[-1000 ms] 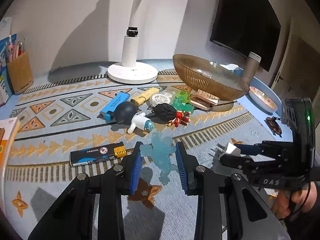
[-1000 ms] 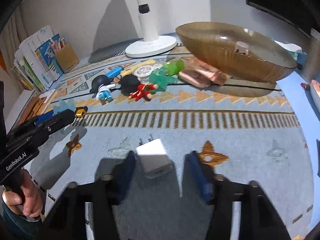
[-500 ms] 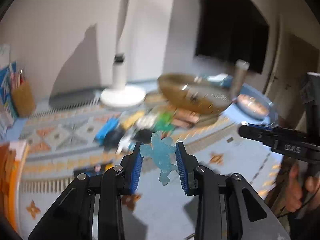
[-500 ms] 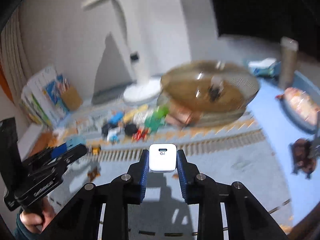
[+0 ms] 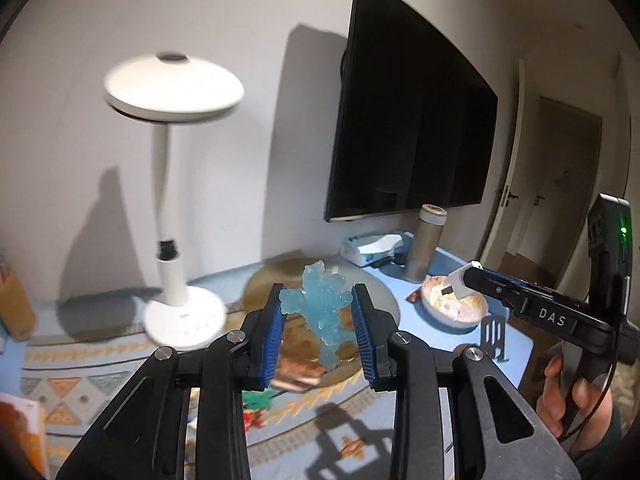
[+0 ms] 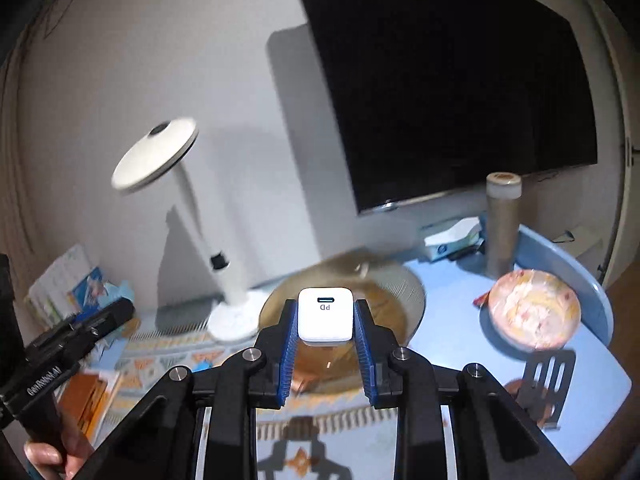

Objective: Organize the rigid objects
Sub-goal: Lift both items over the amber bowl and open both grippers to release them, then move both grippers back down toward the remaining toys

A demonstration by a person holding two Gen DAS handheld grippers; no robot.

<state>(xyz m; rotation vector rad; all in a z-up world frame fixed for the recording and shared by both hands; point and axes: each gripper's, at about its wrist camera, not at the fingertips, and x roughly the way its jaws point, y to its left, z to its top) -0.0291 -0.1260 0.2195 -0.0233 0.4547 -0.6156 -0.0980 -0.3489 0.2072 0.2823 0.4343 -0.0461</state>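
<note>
Both claws are now riding high off the patterned mat, where a second ago they were down at its surface. The left gripper [image 5: 318, 330] is pinching the translucent blue plastic figurine [image 5: 320, 312]; the right gripper [image 6: 325, 338] is clamping the white square charger block [image 6: 325, 315]. The ribbed amber glass bowl [image 6: 404, 292] is lying just ahead and below each, so dropping them in looks next.

figure [image 5: 320, 312]: translucent plastic | charger [image 6: 326, 316]: glossy white plastic
</note>
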